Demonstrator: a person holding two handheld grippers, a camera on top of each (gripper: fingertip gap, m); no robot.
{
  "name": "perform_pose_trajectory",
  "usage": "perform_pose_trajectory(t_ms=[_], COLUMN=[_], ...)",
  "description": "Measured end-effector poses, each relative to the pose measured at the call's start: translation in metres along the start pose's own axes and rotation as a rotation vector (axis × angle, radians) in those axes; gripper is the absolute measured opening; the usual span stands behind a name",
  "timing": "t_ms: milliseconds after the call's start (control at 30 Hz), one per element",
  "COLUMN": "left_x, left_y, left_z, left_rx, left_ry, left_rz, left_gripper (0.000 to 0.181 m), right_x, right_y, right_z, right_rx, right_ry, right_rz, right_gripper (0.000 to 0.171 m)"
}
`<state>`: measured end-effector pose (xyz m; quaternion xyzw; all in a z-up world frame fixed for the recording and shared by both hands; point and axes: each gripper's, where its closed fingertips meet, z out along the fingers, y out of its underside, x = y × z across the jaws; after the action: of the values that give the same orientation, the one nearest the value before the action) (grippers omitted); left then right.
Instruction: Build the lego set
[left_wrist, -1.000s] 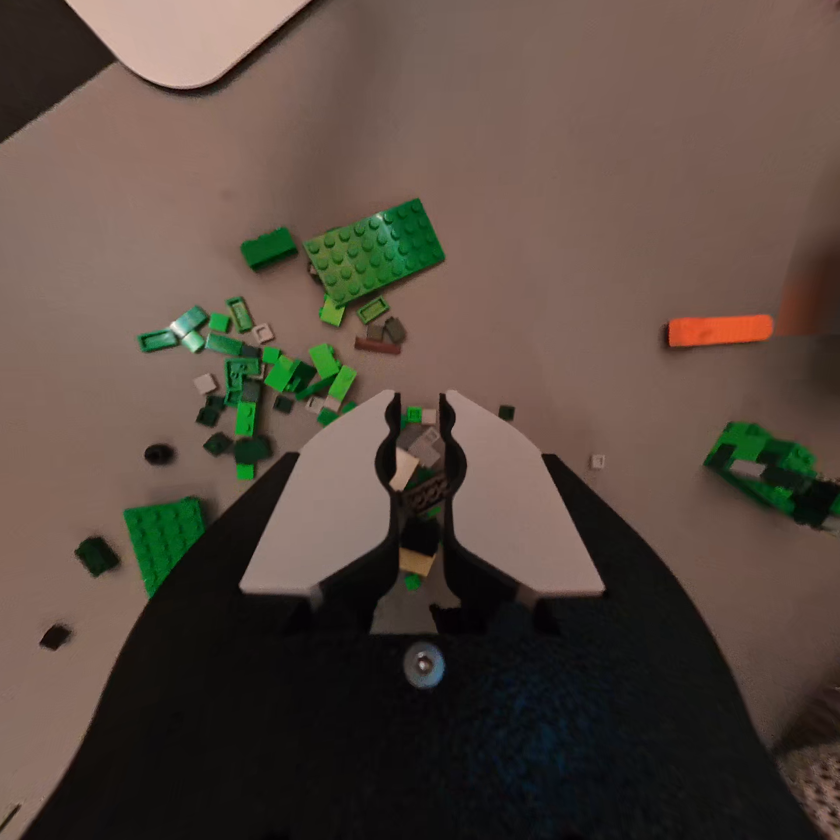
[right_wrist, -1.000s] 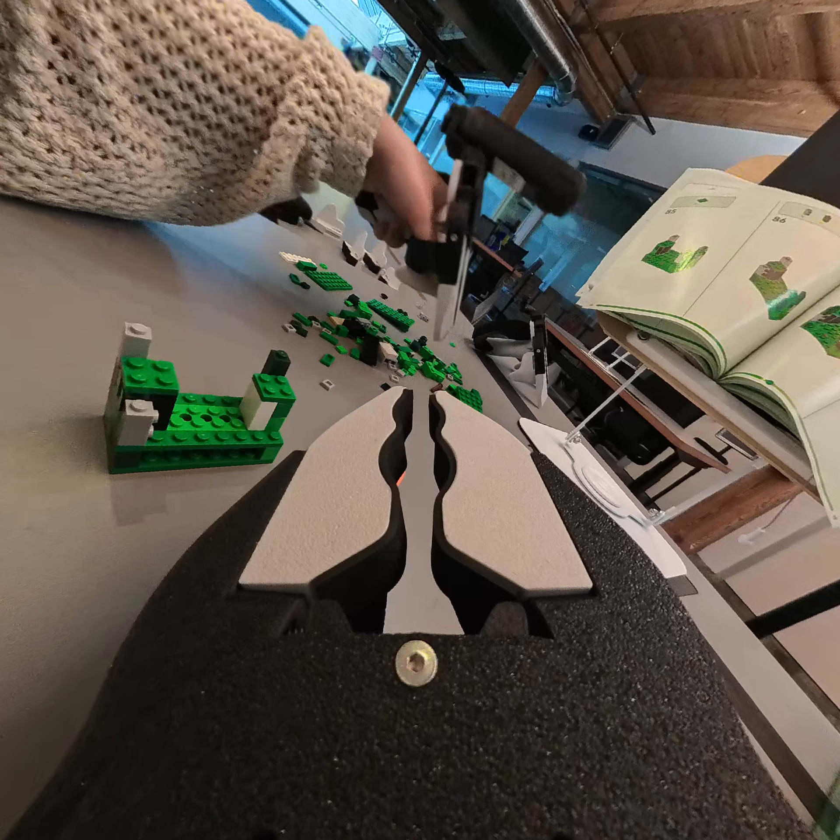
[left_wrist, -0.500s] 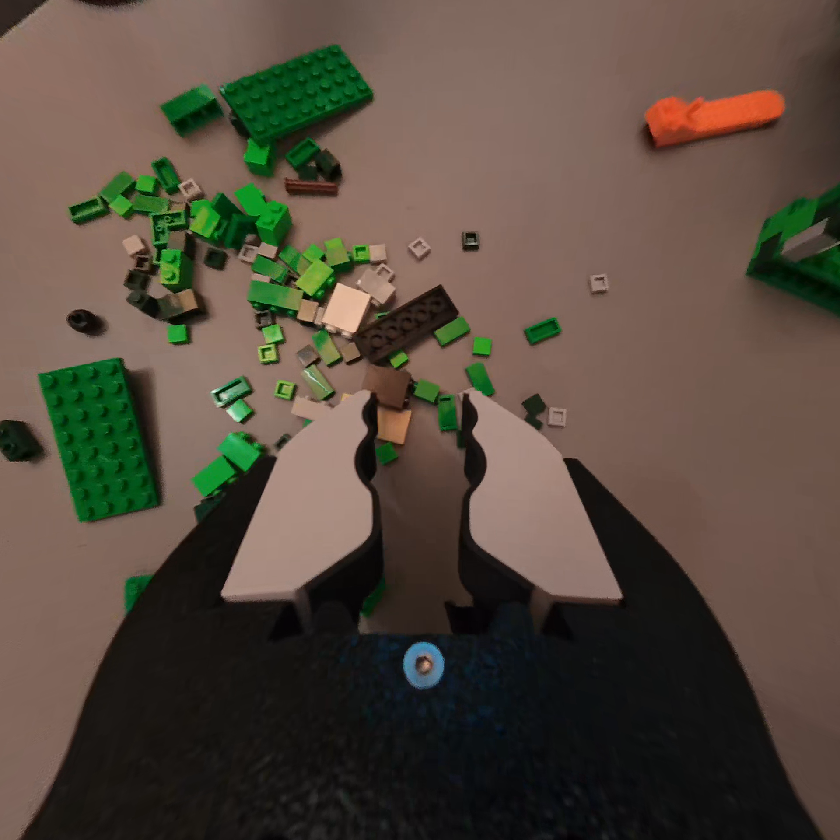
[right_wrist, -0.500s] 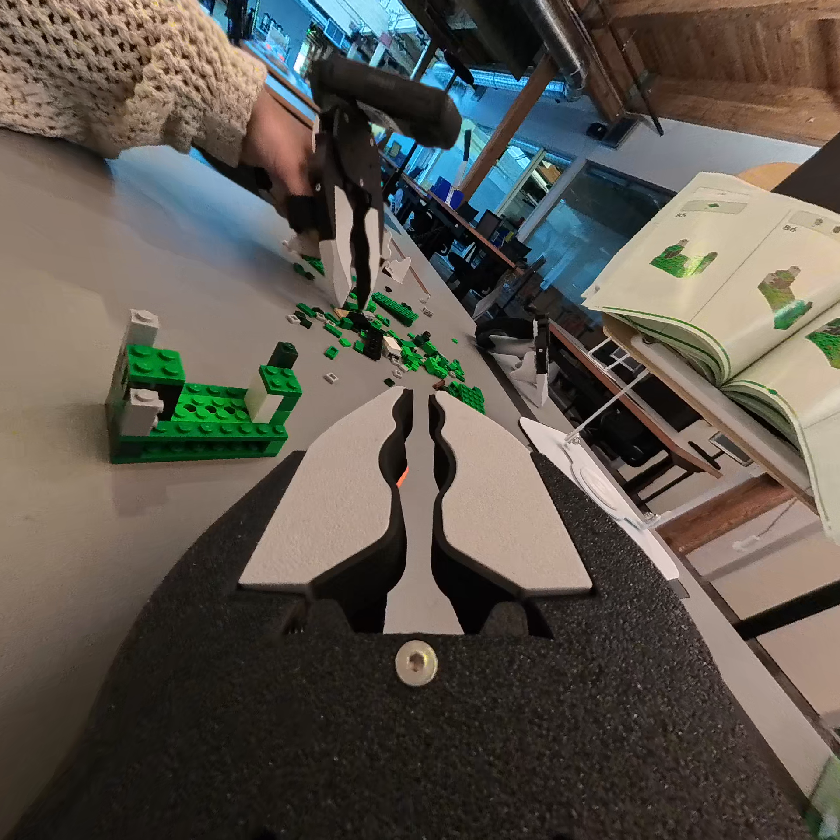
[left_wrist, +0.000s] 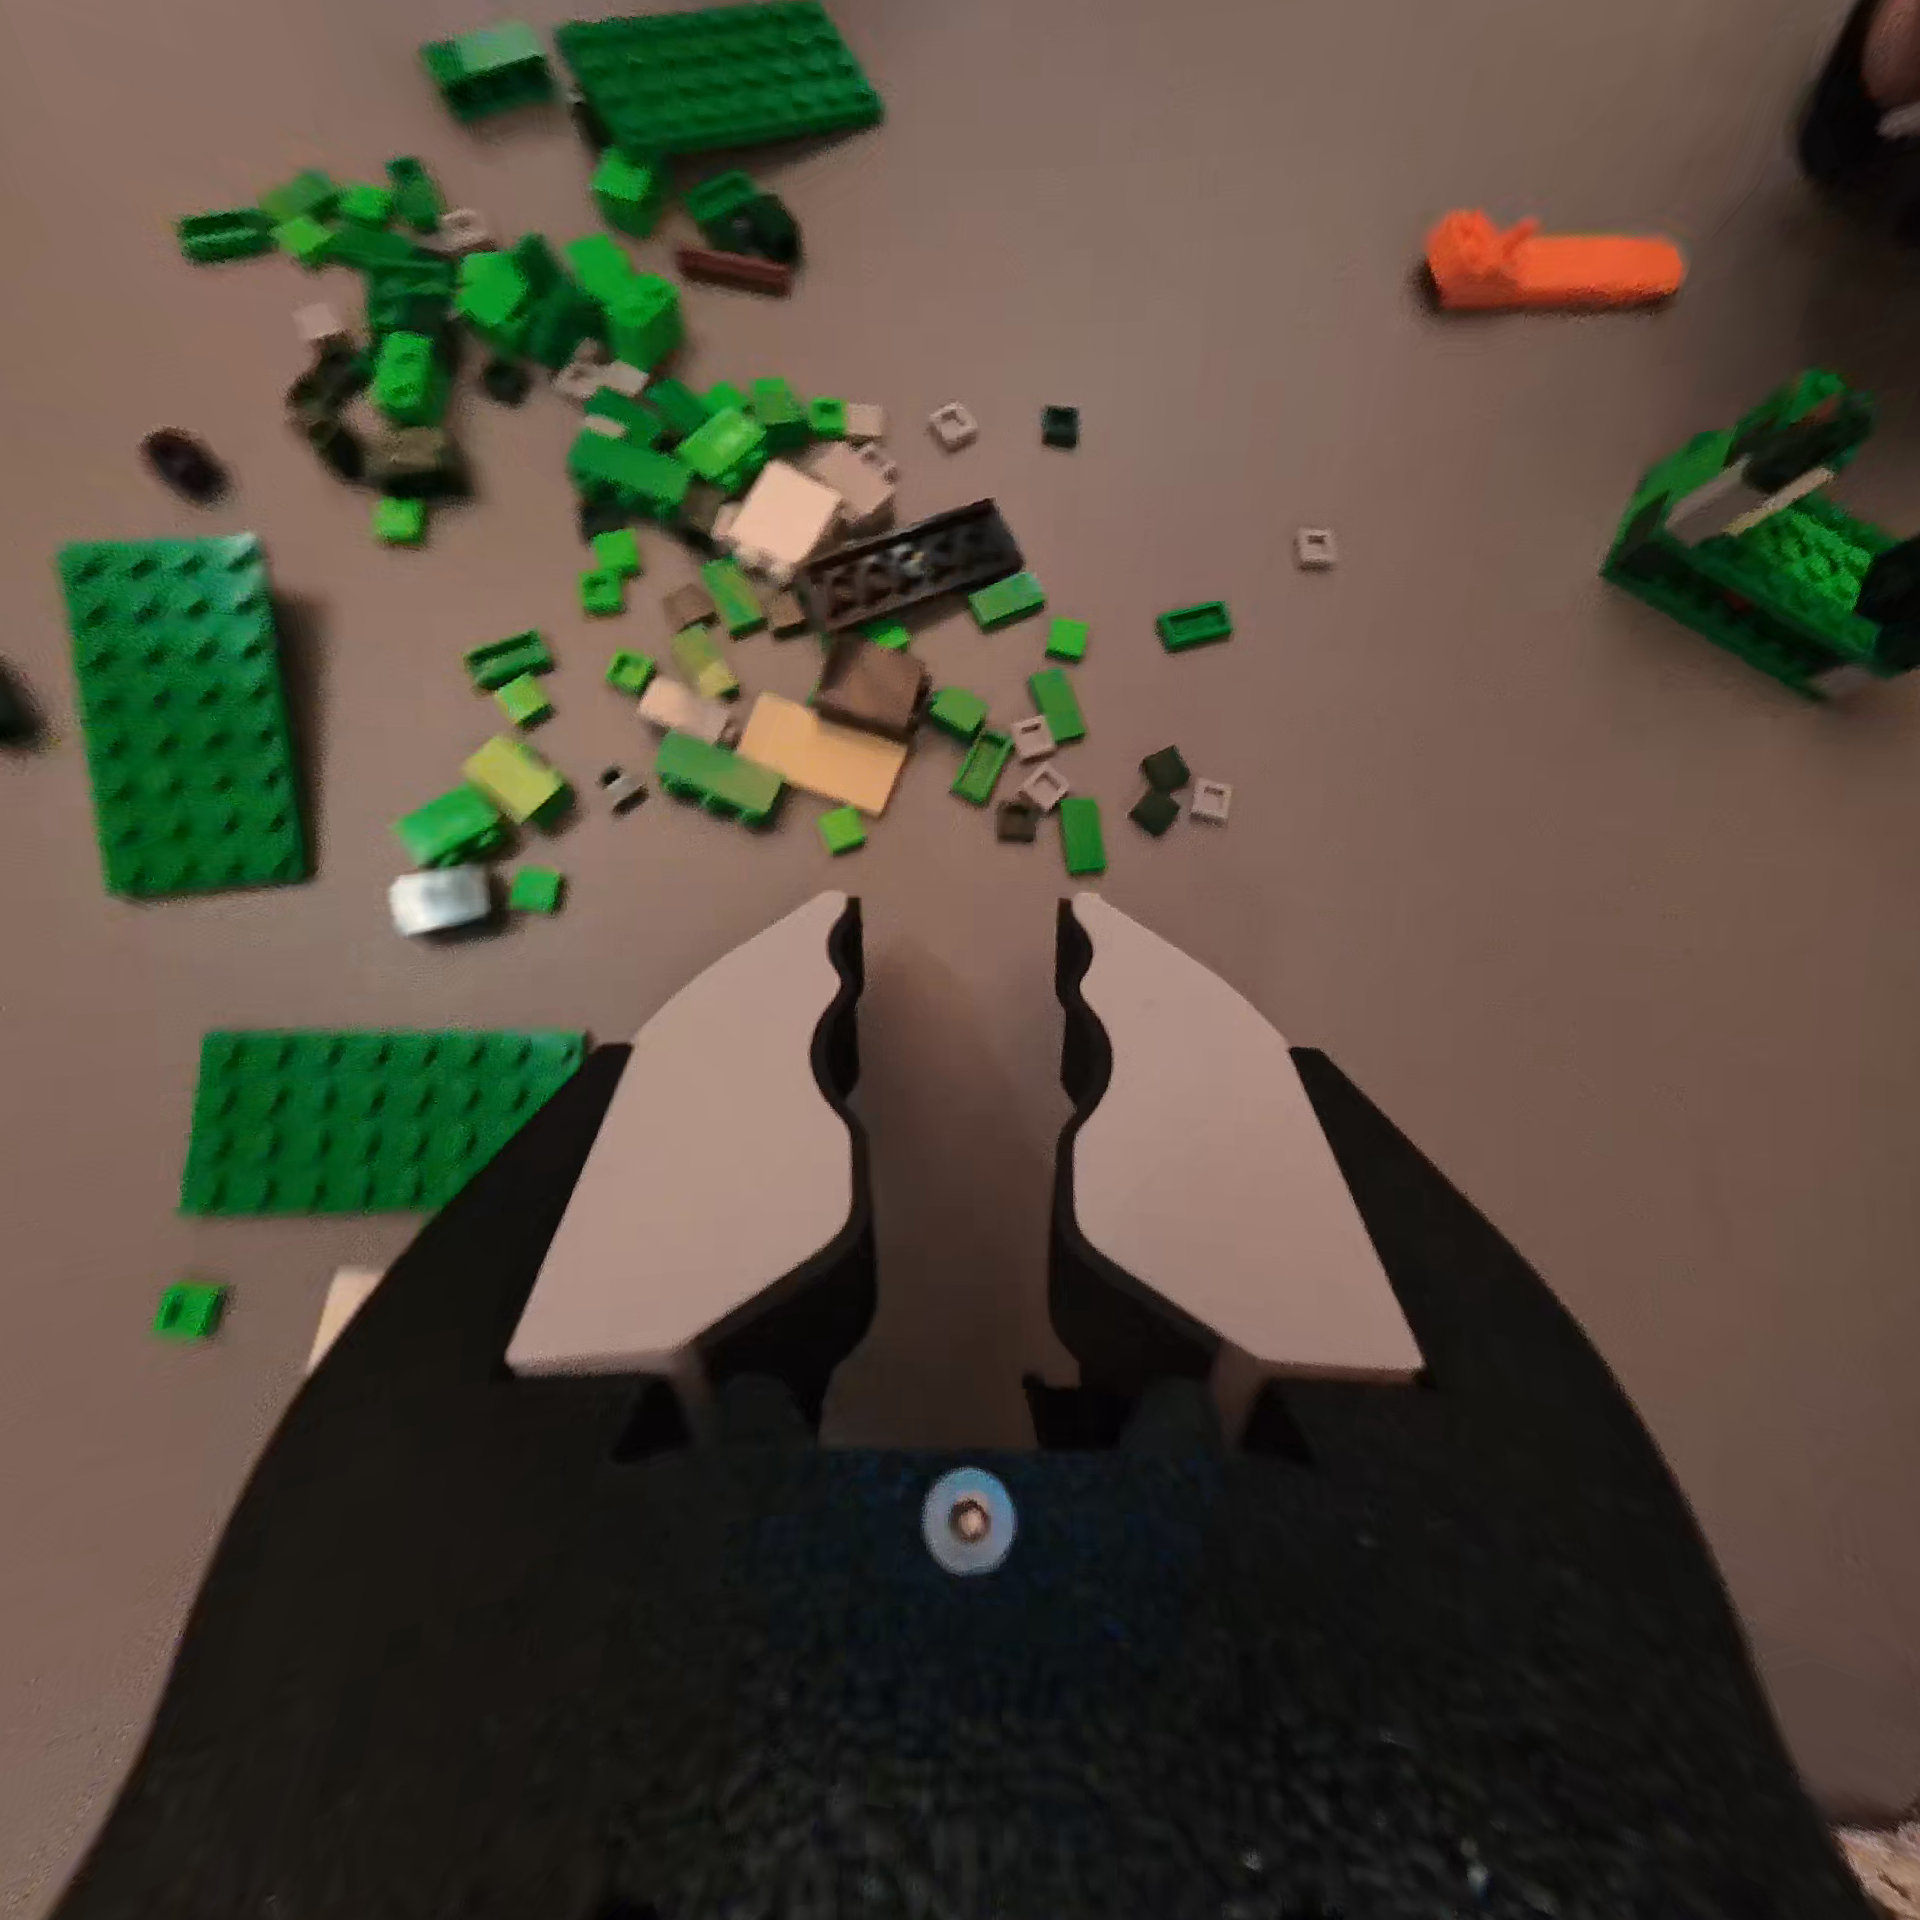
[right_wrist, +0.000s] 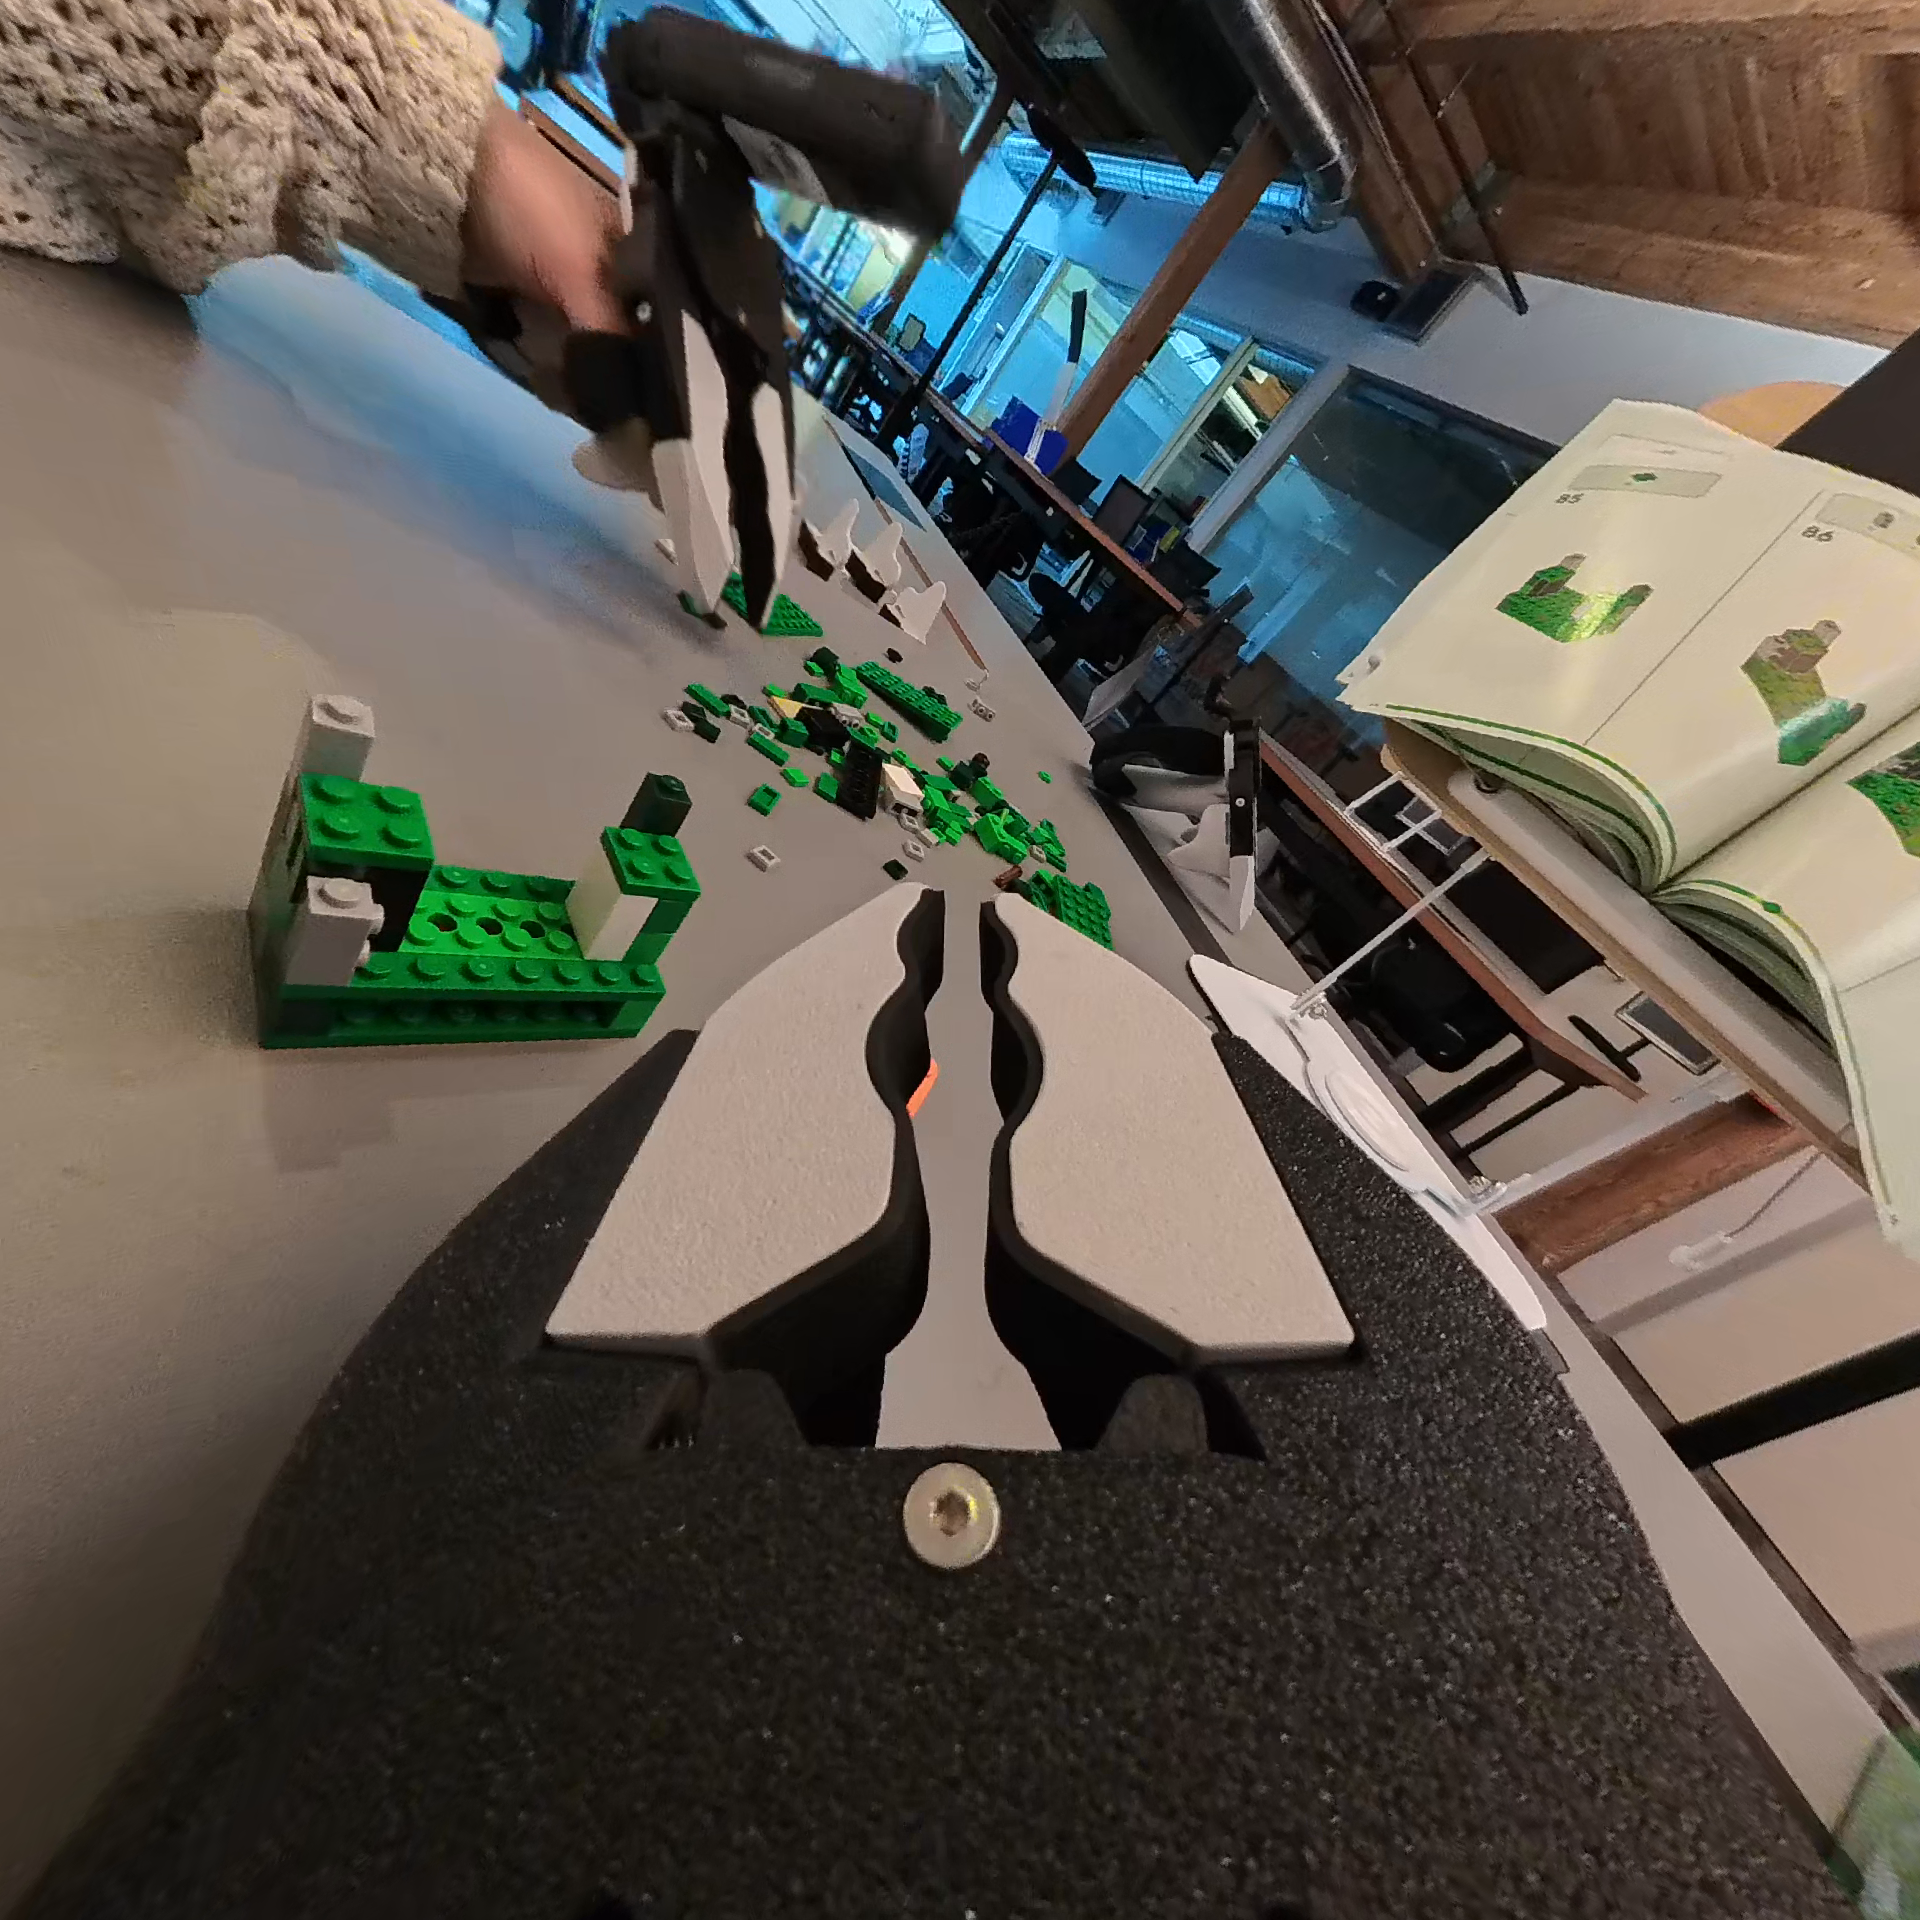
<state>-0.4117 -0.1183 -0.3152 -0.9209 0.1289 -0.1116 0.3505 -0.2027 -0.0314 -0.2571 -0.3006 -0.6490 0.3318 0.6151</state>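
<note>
My left gripper (left_wrist: 961, 914) is open and empty, held above the grey table just short of a pile of loose lego pieces (left_wrist: 790, 623). The pile holds a black plate (left_wrist: 909, 566) and a tan tile (left_wrist: 821, 753). The partly built green model (left_wrist: 1766, 561) stands at the right; it also shows in the right wrist view (right_wrist: 457, 914). My right gripper (right_wrist: 961, 906) is shut and empty, low over the table beside the model. The left gripper also shows in the right wrist view (right_wrist: 732, 603), over the pile's far end (right_wrist: 883, 769).
Large green plates lie at the left (left_wrist: 182, 717), front left (left_wrist: 374, 1122) and top (left_wrist: 717, 83). An orange brick separator (left_wrist: 1548, 275) lies at the upper right. An open instruction booklet (right_wrist: 1662, 707) rests on a stand at the table's right edge. A knit sleeve (right_wrist: 229, 135) reaches in. Some 25 cm of space lies between my two pairs of fingers.
My left gripper has opened from nearly shut and has drawn back across the pile, so the pieces now lie ahead of its tips. The right gripper has not moved.
</note>
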Motion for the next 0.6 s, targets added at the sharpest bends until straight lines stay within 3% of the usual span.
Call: perform_pose_trajectory(t_ms=[167,300,400,600], left_x=[-0.022,-0.031,-0.035,-0.046], left_y=[0.017,0.02,0.024,0.035], left_z=[-0.031,-0.055,-0.066,-0.071], left_rx=[0.098,0.284,0.393,0.419], left_ry=[-0.198,-0.361,-0.433,-0.486], left_rz=[-0.083,-0.099,-0.137,-0.202], left_gripper=[0.038,0.034,0.033,0.04], right_x=[-0.001,-0.002,-0.003,-0.002], right_y=[0.0,-0.001,-0.001,-0.001], right_z=[-0.001,-0.001,-0.001,-0.002], right_rx=[-0.003,-0.006,-0.007,-0.005], right_ry=[-0.004,-0.008,-0.01,-0.009], right_rz=[-0.009,-0.019,-0.024,-0.018], right_gripper=[0.006,0.006,0.006,0.006])
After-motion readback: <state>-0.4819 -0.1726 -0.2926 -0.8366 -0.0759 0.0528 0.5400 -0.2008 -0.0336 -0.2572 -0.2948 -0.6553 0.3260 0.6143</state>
